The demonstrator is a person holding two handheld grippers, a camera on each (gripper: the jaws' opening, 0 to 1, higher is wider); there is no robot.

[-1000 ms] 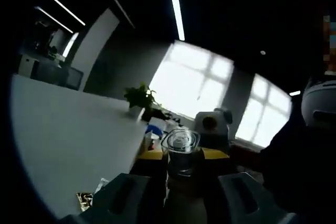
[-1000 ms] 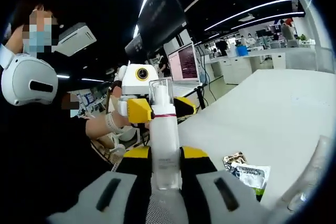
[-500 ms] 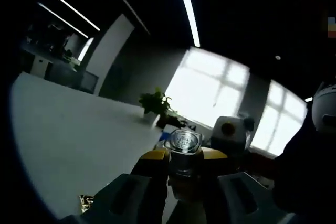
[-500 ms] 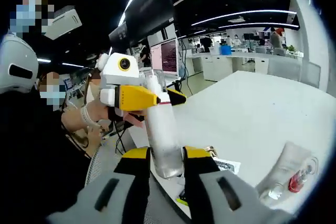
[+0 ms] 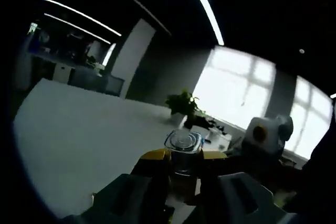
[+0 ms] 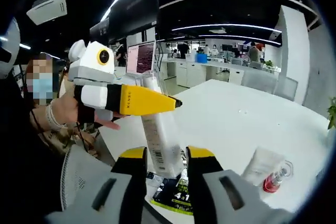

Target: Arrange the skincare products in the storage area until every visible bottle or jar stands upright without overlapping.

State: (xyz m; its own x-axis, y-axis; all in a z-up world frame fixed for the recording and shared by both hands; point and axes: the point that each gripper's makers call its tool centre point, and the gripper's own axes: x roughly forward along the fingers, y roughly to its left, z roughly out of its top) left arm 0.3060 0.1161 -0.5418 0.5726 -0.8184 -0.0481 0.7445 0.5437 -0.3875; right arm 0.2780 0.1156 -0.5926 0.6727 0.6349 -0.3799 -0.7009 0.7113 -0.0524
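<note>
Bottle (image 6: 160, 135) pinched by both our grippers: right (image 6: 165, 167) at base, left (image 6: 157, 100) near cap; axis near upright, above table (image 6: 236, 124).

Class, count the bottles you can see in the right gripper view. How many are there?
2: a tall clear bottle gripped between both grippers, and a red-tipped clear bottle lying on the white table. Others may be hidden.
</note>
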